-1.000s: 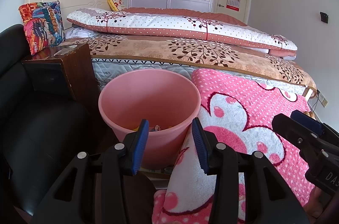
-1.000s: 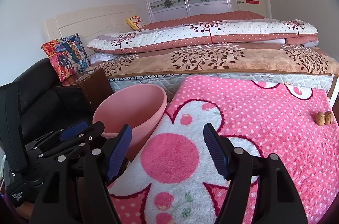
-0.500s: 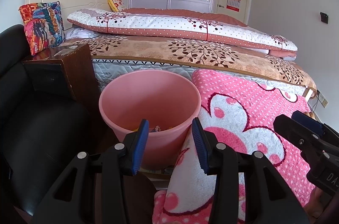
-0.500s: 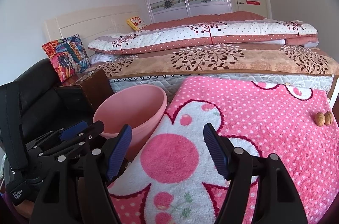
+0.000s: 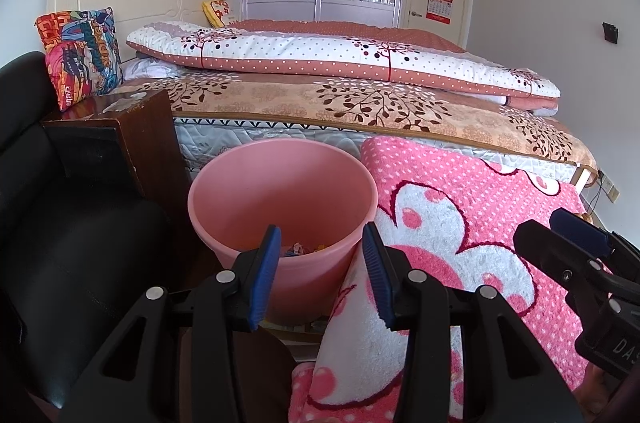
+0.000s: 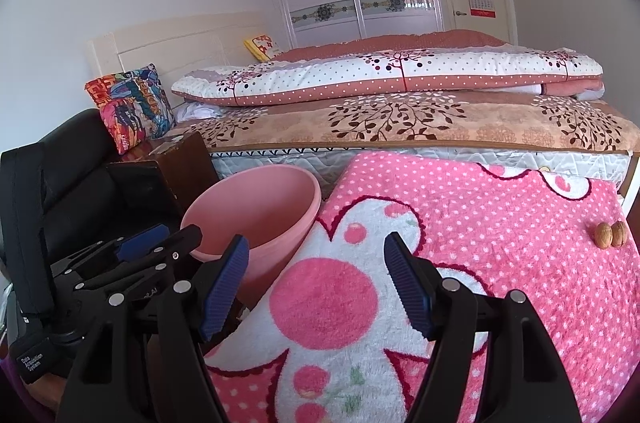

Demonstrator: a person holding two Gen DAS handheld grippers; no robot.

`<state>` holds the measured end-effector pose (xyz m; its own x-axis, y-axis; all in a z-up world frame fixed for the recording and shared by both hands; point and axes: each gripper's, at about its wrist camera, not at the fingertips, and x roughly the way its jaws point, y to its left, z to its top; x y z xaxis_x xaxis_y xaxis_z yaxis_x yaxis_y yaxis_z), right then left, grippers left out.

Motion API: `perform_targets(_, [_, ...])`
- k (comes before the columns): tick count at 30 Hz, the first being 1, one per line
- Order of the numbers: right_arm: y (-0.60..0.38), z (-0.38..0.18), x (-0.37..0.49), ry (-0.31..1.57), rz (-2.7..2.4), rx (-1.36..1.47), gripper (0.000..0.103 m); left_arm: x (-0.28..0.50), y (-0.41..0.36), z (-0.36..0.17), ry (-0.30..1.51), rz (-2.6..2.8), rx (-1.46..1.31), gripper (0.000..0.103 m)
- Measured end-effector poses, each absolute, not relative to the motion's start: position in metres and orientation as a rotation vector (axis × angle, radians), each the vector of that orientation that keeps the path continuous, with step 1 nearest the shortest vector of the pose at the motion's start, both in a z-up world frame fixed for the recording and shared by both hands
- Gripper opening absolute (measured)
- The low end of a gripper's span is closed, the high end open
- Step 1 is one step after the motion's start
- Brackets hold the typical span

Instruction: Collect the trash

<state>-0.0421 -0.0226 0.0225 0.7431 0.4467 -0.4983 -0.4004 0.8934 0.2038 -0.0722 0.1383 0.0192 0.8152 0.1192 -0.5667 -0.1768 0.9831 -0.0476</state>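
Note:
A pink bin (image 5: 280, 191) stands on the floor between a dark nightstand and a pink blanket; several scraps of trash (image 5: 298, 249) lie at its bottom. It also shows in the right wrist view (image 6: 256, 211). My left gripper (image 5: 320, 275) is open and empty, just in front of the bin's near rim. My right gripper (image 6: 316, 283) is open and empty above the pink blanket (image 6: 460, 223). Two walnuts (image 6: 610, 234) lie on the blanket at the far right. Each gripper shows in the other's view: the right (image 5: 572, 243), the left (image 6: 160, 243).
A bed (image 5: 360, 103) with folded quilts runs across the back. A dark wooden nightstand (image 5: 120, 135) and a black leather seat (image 5: 60, 243) stand left of the bin. A colourful cushion (image 5: 80, 55) leans at the headboard. A wardrobe and a door are at the far wall.

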Motion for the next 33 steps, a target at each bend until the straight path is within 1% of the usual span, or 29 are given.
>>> perform_targets(33, [-0.0285, 0.0277, -0.045, 0.544, 0.438, 0.099, 0.071, -0.071, 0.1363, 0.0233, 0.587, 0.139, -0.084, 0.043])
